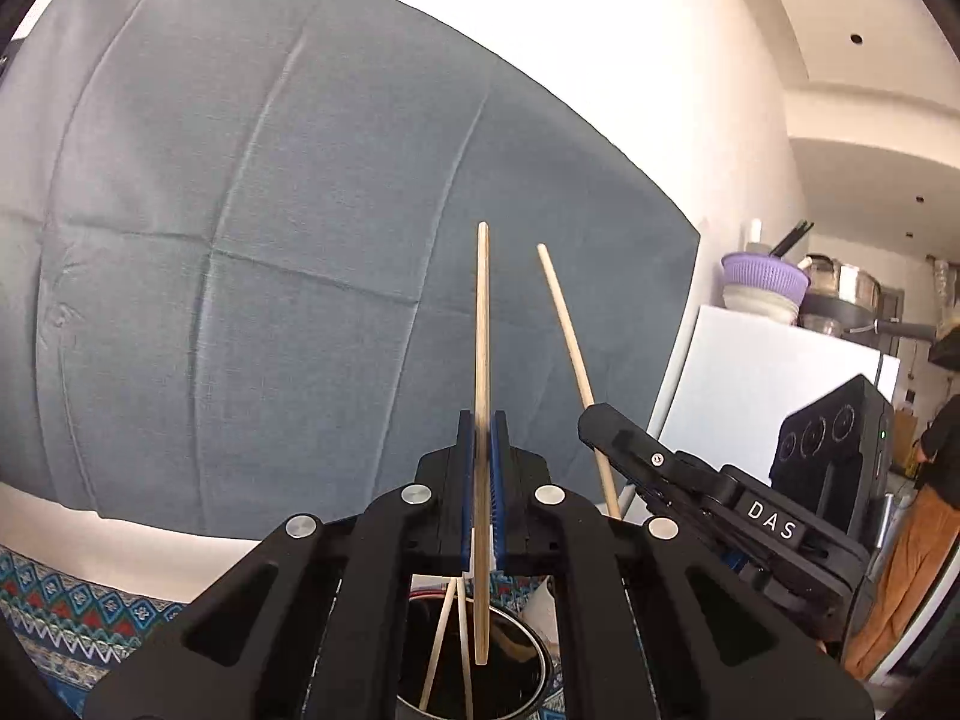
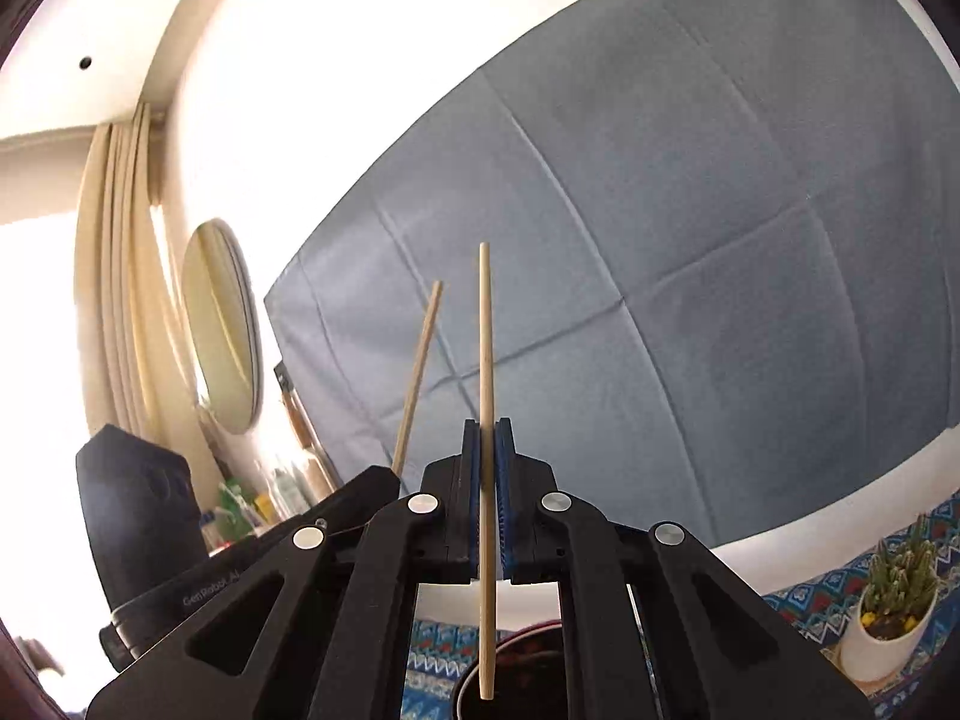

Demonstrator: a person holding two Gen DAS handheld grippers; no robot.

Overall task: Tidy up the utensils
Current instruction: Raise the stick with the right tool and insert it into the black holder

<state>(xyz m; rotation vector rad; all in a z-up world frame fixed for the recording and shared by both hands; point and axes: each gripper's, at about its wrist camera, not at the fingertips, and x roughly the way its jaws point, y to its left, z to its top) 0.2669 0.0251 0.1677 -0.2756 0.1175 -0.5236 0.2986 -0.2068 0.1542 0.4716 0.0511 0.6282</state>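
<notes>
In the left wrist view, the left claw [image 1: 483, 438] fills the lower middle of the frame, its two blue-padded fingers [image 1: 465, 480] clamped together on a single wooden chopstick [image 1: 482, 360]. The chopstick stands nearly upright: its top reaches the middle of the frame against a grey-blue cloth backdrop [image 1: 240, 210], and its lower end hangs inside the mouth of a dark round cup [image 1: 528, 654] at the bottom edge. Two more thin sticks [image 1: 447, 648] lean inside that cup. To the right, the right claw [image 1: 606, 426] enters from the lower right and is closed on a second chopstick [image 1: 570, 354], which tilts toward the upper left. A patterned blue tablecloth [image 1: 66, 606] covers the surface at lower left. At far right stand a white cabinet [image 1: 768, 372] with a purple basket [image 1: 765, 279] on top, and a black appliance [image 1: 834, 444].

In the right wrist view, the right claw [image 2: 487, 450] sits at lower middle, fingers pressed together on its chopstick [image 2: 485, 390], which is upright with its lower tip just above or within the rim of the dark cup [image 2: 528, 678] at the bottom; which one cannot be told. The left claw [image 2: 384, 480] shows at lower left, holding the other chopstick [image 2: 418, 372], which slants to the upper right. A small potted cactus [image 2: 894, 600] stands on the tablecloth [image 2: 822, 594] at lower right. An oval mirror [image 2: 222, 324] and cream curtains [image 2: 120, 276] are on the left.
</notes>
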